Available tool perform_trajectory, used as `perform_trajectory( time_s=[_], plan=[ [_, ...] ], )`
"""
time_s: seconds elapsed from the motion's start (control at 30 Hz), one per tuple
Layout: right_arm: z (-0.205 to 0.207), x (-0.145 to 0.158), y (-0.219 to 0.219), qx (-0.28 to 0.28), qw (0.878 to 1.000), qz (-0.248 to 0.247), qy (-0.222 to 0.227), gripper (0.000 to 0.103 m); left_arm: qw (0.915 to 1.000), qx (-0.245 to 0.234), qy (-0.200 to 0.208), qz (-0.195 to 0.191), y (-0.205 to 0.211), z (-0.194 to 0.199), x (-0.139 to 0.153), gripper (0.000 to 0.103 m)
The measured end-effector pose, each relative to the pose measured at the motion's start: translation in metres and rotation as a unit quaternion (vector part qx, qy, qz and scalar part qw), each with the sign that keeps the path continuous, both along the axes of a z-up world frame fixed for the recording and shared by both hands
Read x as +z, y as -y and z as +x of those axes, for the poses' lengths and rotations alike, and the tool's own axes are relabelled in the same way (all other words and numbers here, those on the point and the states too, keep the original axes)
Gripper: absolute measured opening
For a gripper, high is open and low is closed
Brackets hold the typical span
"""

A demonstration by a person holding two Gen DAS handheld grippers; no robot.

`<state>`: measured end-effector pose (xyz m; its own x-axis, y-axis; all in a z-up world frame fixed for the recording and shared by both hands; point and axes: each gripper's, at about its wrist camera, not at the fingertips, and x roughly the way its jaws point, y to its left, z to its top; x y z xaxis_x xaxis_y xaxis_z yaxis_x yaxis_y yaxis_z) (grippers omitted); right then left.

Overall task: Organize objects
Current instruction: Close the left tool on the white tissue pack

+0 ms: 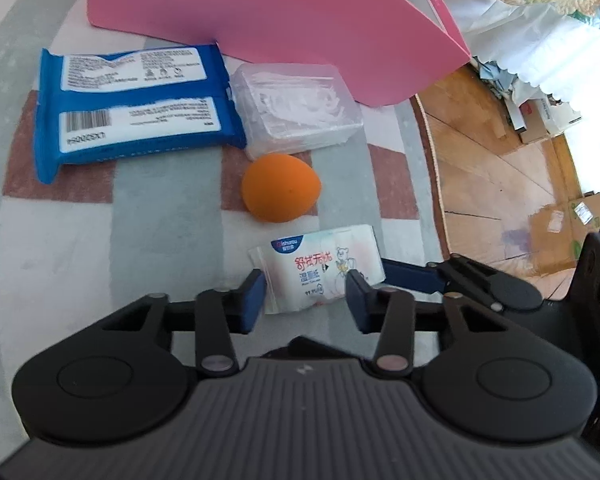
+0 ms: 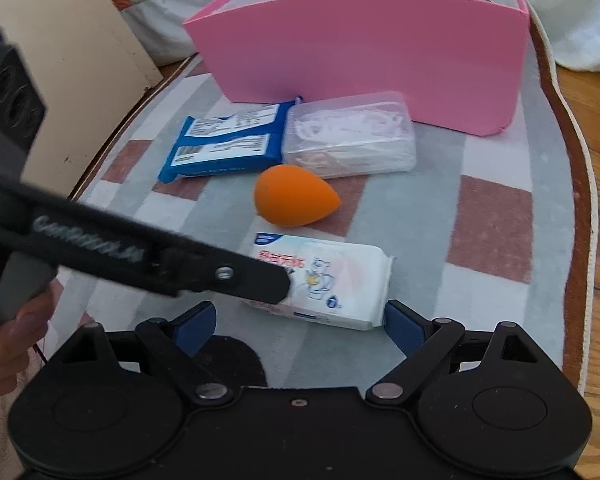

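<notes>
The things lie on a rug [image 2: 496, 216] in a short line. The pink box [image 2: 360, 56] stands at the far end like a wall and closes the way there; its top is open. Just in front of it, the blue pack [image 2: 224, 140] and the clear plastic case [image 2: 348, 136] touch each other, so no tool can pass between them. The orange sponge [image 2: 294, 196] lies just beside the case, with only a narrow gap. The white wipes pack [image 2: 328, 280] lies near the sponge. To the right of these things the rug is bare and wide. On the left, a cream panel [image 2: 80, 52] stands near the rug's edge.
</notes>
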<state>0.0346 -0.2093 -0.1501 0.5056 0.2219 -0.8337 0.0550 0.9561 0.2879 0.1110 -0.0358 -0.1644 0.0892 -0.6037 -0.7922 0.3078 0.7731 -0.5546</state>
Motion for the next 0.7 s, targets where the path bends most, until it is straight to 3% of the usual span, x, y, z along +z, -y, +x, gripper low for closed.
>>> perform_trajectory(
  time_s=[0.07,0.2,0.37,0.7],
  plan=[
    [0.0008,-0.0001,-0.0023,-0.002,1.000,-0.006,0.002,0.094,0.9999,0.004,0.008,0.011,0.0000,-0.0005,-0.0008,0.029],
    [-0.0002,0.0000,-0.0025,-0.013,1.000,-0.008,0.007,0.093,0.9999,0.016,-0.002,0.002,-0.0027,0.0014,-0.0052,0.029],
    [0.0000,-0.0001,-0.0055,-0.022,0.999,-0.041,0.013,0.081,0.9998,0.017,0.000,0.003,-0.0010,0.0020,-0.0056,0.029],
    [-0.0014,0.0062,-0.0108,-0.007,0.998,-0.056,0.023,0.080,0.9995,0.030,-0.006,-0.008,-0.0054,-0.0005,-0.0058,0.028]
  ],
)
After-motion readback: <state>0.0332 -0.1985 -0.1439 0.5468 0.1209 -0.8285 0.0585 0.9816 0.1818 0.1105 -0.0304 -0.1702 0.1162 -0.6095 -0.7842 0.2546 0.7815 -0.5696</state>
